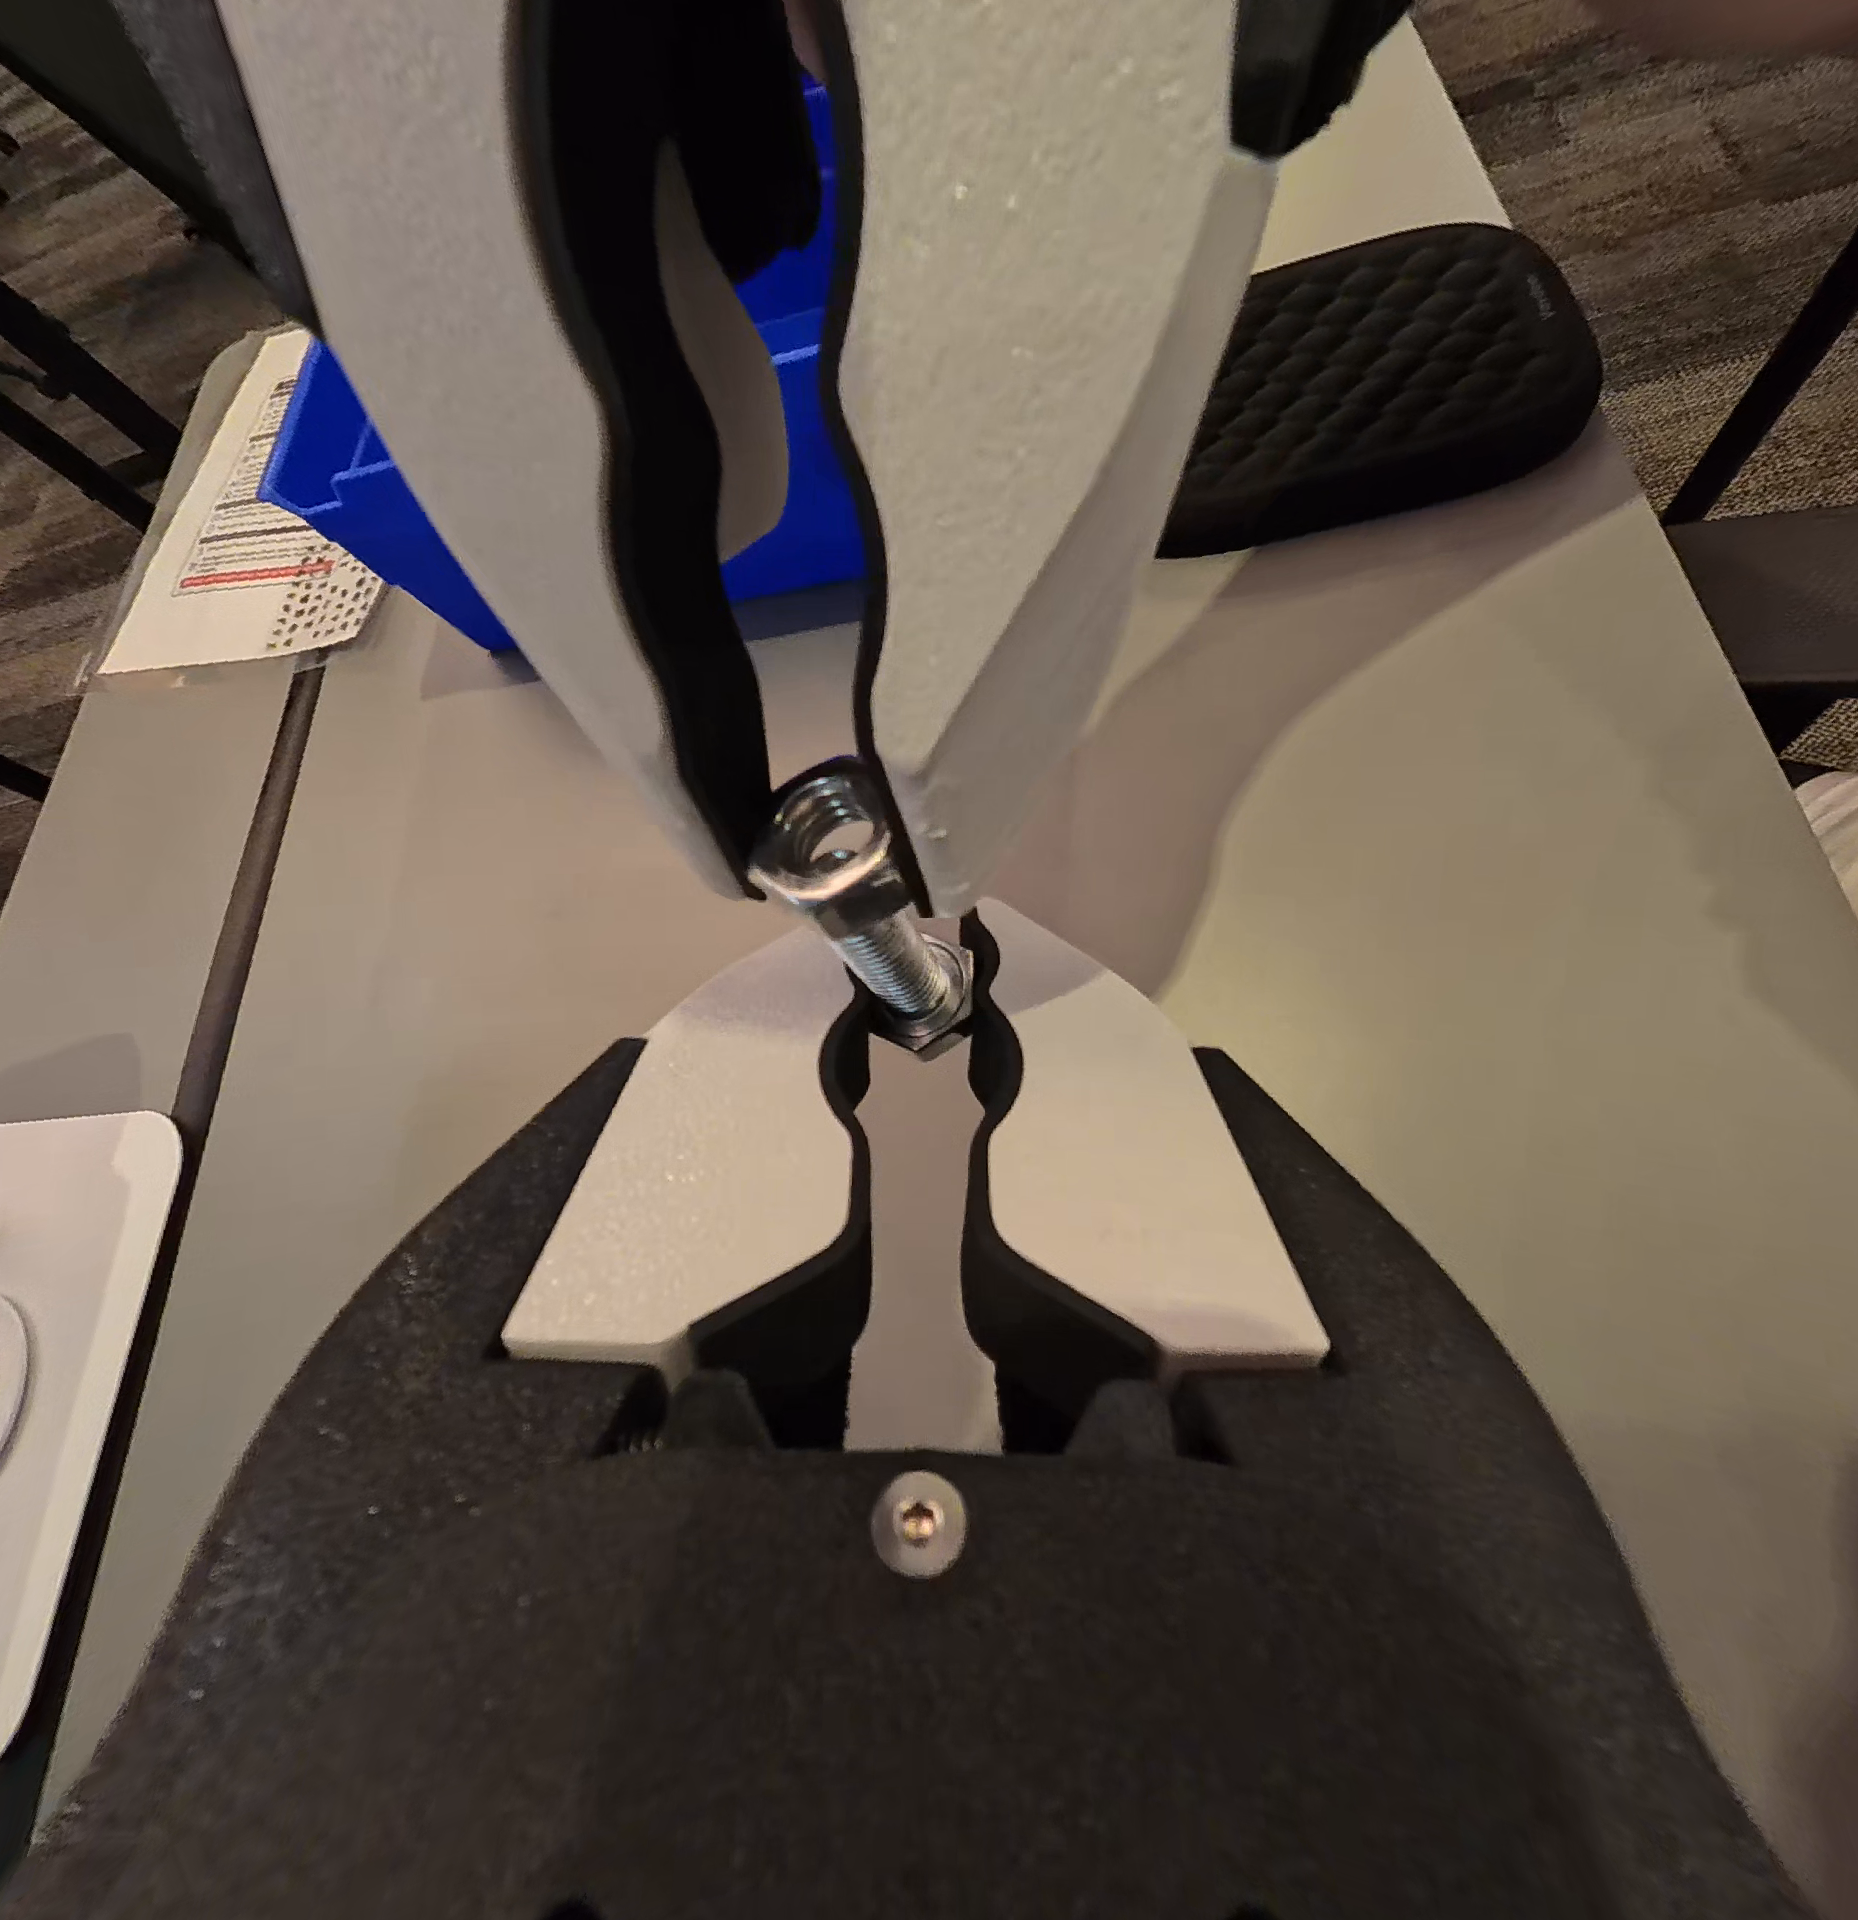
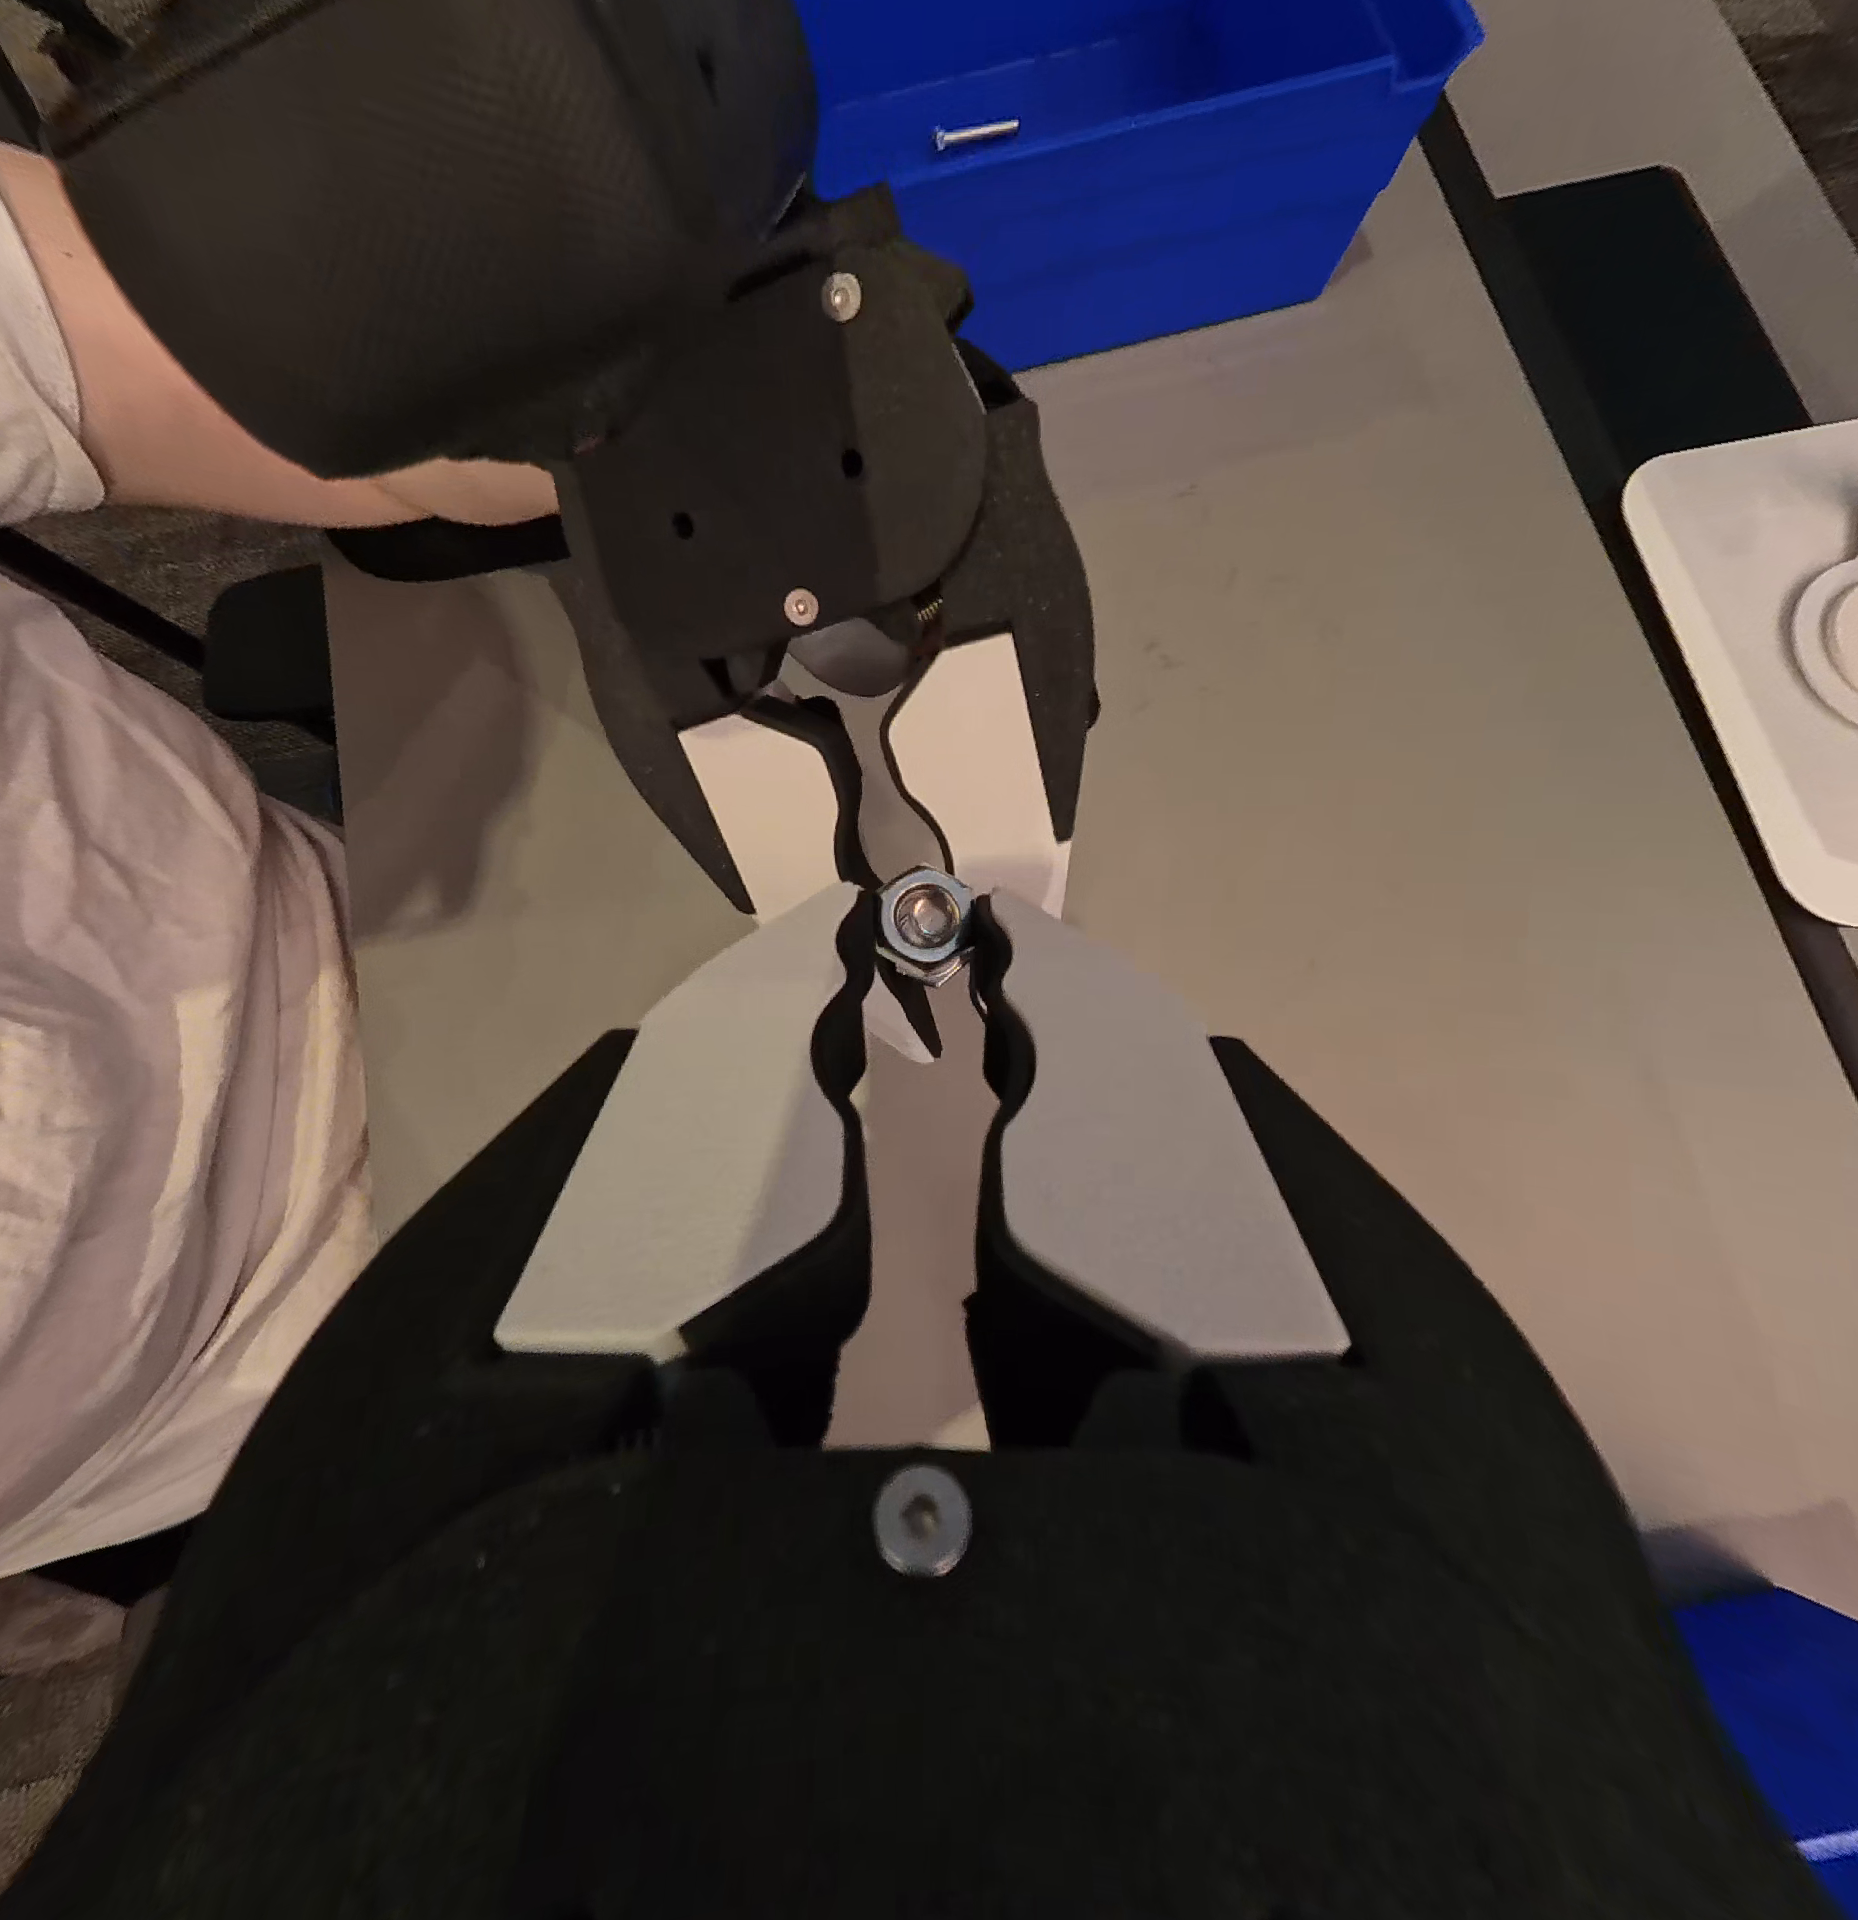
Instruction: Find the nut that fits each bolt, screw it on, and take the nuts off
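Between grippers: bolt (image 1: 889,961) axis spans tips; left gripper (image 1: 920,1023) clamps nut (image 1: 930,1029); right gripper (image 2: 920,940) clamps bolt head.

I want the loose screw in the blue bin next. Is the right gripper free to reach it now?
Probably not yet: the right gripper is shut on the nut, and the left gripper, holding the bolt, sits between it and the open-topped blue bin holding the screw.
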Motion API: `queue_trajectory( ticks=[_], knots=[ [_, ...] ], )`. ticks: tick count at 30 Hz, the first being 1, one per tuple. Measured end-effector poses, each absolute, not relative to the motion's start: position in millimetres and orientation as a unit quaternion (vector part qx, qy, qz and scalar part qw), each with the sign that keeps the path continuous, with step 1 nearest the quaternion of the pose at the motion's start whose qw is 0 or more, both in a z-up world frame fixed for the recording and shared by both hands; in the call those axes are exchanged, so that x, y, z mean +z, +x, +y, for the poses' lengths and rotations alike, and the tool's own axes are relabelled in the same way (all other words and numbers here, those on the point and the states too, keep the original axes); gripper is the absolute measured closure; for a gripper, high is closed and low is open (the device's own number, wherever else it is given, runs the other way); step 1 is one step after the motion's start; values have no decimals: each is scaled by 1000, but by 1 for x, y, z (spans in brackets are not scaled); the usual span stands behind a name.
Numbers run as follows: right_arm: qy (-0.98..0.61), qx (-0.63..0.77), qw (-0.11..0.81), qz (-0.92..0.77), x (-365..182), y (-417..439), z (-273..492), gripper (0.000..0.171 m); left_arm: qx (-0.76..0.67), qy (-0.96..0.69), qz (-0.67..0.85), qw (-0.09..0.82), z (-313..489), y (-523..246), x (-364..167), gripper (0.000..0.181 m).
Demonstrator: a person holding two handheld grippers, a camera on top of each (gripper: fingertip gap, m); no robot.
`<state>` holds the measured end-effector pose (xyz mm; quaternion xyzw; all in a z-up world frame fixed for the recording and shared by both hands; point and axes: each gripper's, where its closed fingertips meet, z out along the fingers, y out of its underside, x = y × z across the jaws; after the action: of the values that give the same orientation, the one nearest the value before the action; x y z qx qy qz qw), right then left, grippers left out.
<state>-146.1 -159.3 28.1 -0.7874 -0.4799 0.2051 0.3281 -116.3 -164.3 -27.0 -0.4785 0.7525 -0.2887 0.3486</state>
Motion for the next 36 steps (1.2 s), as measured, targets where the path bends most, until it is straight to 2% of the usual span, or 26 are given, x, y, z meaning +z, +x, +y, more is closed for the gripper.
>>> queue_trajectory(
  ticks=[9, 22, 36],
  knots=[
    [-773, 173, 296, -533, 19, -146, -165, 154, -280, -457, 773, 340, -172, -117, -33, 168],
    [-714, 207, 276, -609, 19, -153, -189, 154, -310, -373, 809, 333, -199, -121, -32, 168],
    [-861, 191, 320, -345, 12, -140, -157, 154, -235, -494, 761, 349, -161, -114, -41, 168]
  ],
)
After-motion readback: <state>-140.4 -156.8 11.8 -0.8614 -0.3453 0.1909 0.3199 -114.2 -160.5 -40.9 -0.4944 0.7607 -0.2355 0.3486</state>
